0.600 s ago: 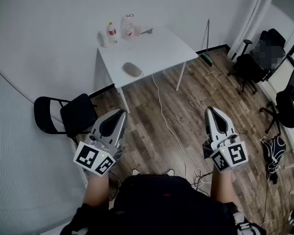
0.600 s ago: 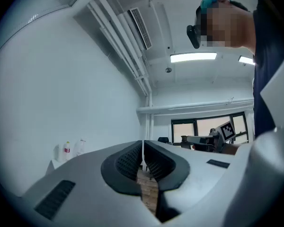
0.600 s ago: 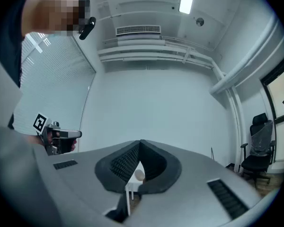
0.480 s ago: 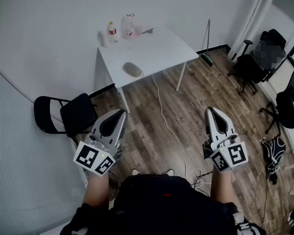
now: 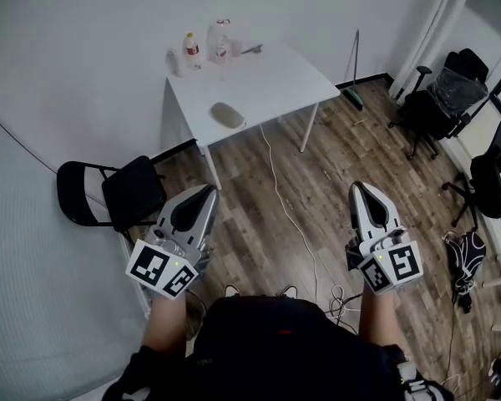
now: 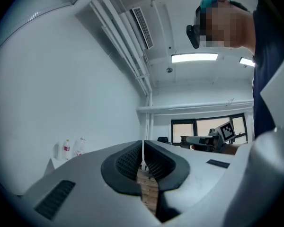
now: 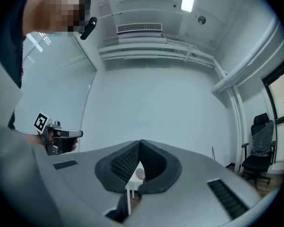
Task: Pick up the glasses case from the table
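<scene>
**Both jaws closed and empty, case well ahead on the surface**

In the head view the grey oval glasses case [image 5: 227,115] lies on the white rectangular surface [image 5: 271,78], close to its near edge and towards the left corner. Nothing touches it. The left gripper [image 5: 207,190] is held over the wooden floor [image 5: 259,224], well apart from the case, which sits at about 12 o'clock from its tips. From the right gripper [image 5: 356,187] the case lies at about 10 o'clock, also well apart.

The left gripper view shows that gripper's [image 6: 142,150] ribbed black pads meeting at the tips, with nothing held and only floor planks visible in the opening behind them. The right gripper view shows the same for the right gripper [image 7: 140,145]: its jaws are together and hold nothing.

A cluster of clear plastic bottles [image 5: 204,47] stands at the surface's far corner, at about 11 o'clock from the case. A black folding chair [image 5: 121,192] stands at 9 o'clock from the left gripper, and a white cable [image 5: 285,211] trails across the floor between the two grippers.
</scene>
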`<state>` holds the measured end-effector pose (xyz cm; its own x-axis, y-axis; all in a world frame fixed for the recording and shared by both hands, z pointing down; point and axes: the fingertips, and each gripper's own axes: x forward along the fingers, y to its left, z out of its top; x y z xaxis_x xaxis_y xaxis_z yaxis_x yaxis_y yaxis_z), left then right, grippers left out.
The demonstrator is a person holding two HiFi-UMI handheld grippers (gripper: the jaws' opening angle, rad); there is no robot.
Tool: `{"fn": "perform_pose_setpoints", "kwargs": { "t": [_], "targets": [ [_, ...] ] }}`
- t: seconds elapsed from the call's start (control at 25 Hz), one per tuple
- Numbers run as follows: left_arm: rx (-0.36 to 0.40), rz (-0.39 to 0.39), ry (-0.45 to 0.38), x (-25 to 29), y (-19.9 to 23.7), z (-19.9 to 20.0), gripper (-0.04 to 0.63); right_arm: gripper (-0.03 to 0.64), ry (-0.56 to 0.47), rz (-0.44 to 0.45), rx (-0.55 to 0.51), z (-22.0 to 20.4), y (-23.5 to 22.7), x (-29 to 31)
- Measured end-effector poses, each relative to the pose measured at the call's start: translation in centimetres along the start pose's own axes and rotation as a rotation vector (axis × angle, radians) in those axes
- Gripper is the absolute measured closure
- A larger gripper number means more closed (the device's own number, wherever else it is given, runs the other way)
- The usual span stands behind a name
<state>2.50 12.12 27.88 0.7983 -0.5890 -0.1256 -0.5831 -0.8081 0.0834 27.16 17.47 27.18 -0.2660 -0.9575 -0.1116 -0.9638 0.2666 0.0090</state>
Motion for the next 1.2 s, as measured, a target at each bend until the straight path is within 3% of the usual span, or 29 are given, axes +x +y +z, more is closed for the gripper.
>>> {"fn": "perform_pose_setpoints", "kwargs": {
  "t": [0.4,0.96,1.2],
  "targets": [
    [-0.017,0.005,-0.003,-2.0,2.6,-0.3,0.561,0.598,-0.015,0.050,0.042,0.0,3.7,2.0],
    [-0.044,-0.024,0.021,-8.8,10.8,-1.2,0.572,0.600,0.044,0.068,0.039,-3.2,13.0,9.0],
    [-0.075,-0.020,0.027,-8.8,13.5,-1.9,0.572,0.598,0.067,0.082,0.079,-4.6,13.6,11.5]
  ]
}}
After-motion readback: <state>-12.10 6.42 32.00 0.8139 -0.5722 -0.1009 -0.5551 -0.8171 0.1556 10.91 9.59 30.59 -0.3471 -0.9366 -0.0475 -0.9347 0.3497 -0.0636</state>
